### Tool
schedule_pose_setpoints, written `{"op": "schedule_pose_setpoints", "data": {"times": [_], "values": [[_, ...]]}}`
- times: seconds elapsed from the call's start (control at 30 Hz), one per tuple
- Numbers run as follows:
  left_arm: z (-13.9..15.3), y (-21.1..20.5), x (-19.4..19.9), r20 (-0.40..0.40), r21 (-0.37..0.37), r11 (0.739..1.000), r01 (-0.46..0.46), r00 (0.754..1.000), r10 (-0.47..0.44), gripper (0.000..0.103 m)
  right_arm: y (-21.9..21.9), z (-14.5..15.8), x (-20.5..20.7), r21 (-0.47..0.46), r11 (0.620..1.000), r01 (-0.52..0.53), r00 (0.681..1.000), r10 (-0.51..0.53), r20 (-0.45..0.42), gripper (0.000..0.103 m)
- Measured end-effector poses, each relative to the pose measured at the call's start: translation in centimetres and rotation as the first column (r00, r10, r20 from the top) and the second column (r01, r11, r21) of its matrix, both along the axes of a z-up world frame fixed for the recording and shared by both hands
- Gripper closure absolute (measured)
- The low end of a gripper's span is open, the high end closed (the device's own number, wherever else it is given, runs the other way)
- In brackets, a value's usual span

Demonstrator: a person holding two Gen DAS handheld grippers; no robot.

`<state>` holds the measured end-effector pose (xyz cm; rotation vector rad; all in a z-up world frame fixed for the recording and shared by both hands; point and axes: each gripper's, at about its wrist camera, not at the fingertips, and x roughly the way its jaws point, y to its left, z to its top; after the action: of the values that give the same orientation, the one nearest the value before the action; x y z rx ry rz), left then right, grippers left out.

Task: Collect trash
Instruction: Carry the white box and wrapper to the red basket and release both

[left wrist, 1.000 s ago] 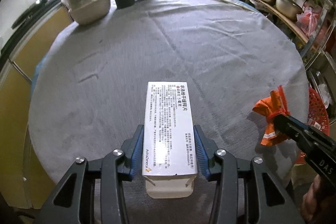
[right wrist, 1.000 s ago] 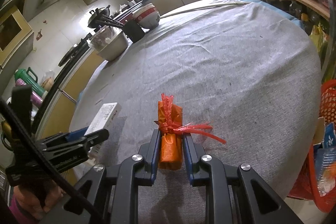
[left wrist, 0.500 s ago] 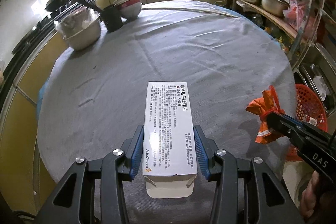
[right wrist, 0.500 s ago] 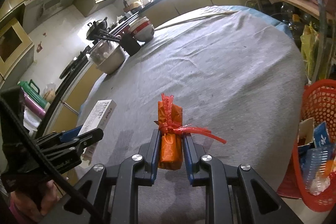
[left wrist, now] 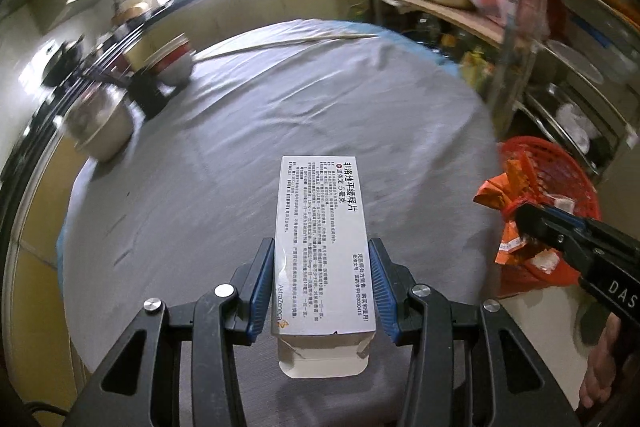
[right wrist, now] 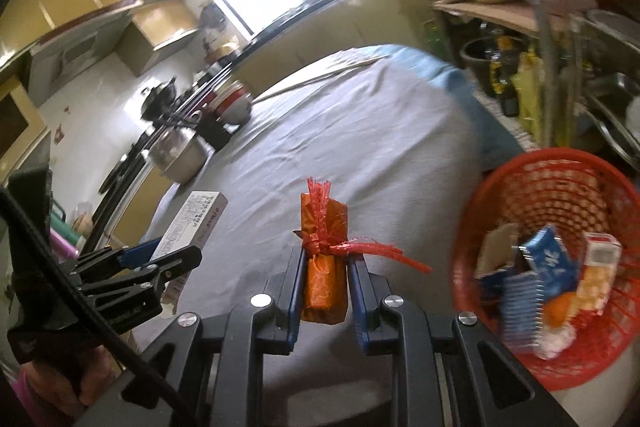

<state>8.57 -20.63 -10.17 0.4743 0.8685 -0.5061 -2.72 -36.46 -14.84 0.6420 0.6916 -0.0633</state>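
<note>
Both claws tilt downward above the surface [left wrist: 208, 187]: left claw [left wrist: 322, 287] clamps the medicine box [left wrist: 322, 243], right claw [right wrist: 325, 291] the orange packet [right wrist: 323, 267]. The red basket [right wrist: 560, 171], at 3 o'clock, has come closer.

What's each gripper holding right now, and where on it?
The left gripper clamps the white medicine box by its long sides, near the opened end. The right gripper pinches the orange wrapper around its lower half, below the red tie.

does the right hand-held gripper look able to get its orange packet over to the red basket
Probably yes: the right hand-held gripper holds the orange packet, and the red basket sits open-topped just beside the table edge, nothing between.
</note>
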Motion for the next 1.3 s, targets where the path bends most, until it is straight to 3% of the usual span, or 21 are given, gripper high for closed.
{"op": "schedule_pose_setpoints", "data": {"times": [0.27,0.67,1.03,1.2,1.3], "values": [[0.5,-5.4,-3.0,0.025,0.020,0.989,0.147,0.989,-0.148,0.056,-4.3,-0.3,-4.1,0.017,0.992,0.127,0.992,-0.127,-0.009,0.080],[-0.2,-12.3,-6.9,0.016,0.008,0.942,0.336,0.942,-0.336,0.056,-9.1,-1.8,-9.8,0.041,0.958,0.283,0.958,-0.282,-0.045,0.080],[-2.9,-17.0,-8.6,-0.109,-0.039,0.885,0.464,0.879,-0.465,0.056,-12.2,-4.0,-12.7,0.061,0.913,0.404,0.913,-0.398,-0.093,0.080],[-3.5,-18.6,-8.4,-0.178,-0.086,0.874,0.477,0.856,-0.485,0.054,-13.5,-4.7,-13.3,0.101,0.886,0.453,0.890,-0.443,-0.106,0.078],[-3.1,-18.4,-8.3,-0.175,-0.108,0.866,0.488,0.848,-0.500,0.053,-14.2,-4.8,-13.4,0.140,0.872,0.469,0.883,-0.459,-0.101,0.077]]}}
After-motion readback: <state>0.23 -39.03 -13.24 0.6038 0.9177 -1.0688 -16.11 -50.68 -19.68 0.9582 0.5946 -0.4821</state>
